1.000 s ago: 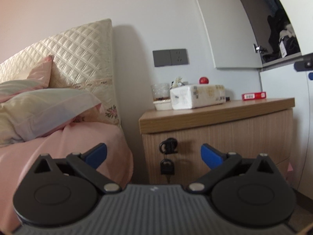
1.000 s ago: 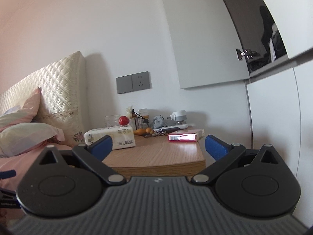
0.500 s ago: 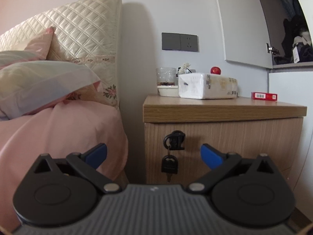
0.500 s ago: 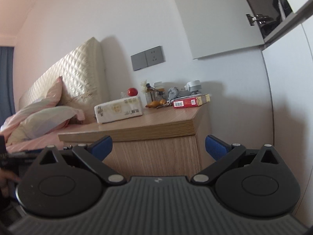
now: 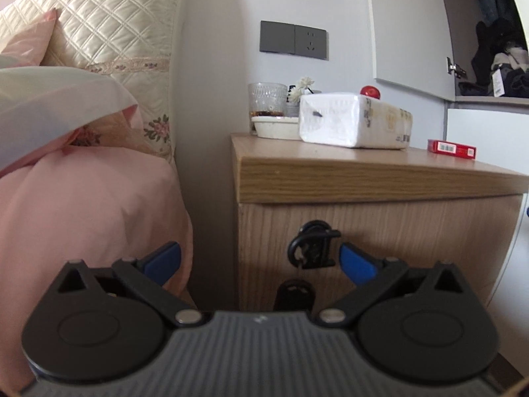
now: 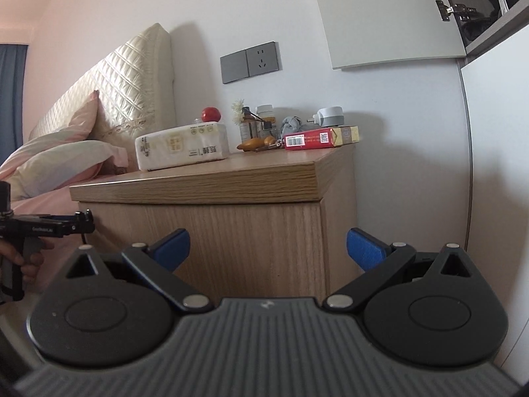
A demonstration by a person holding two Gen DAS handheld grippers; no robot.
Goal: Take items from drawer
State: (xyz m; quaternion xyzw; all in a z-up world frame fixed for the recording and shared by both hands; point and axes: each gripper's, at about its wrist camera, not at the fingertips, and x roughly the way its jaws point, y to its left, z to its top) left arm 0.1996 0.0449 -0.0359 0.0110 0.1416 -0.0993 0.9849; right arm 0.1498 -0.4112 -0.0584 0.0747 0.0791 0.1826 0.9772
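On the nightstand's front, one drawer sits shut, with a black key in its lock and a second black piece hanging below, half hidden by the left gripper. Both grippers stand wide open, holding nothing; the right gripper faces the nightstand's front right corner. On top lie one tissue pack, one red box, one glass and small clutter too far to make out. Since a second ago, both grippers have come closer and lower.

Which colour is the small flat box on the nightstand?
Red box, with a yellow end; right wrist view shows it best.
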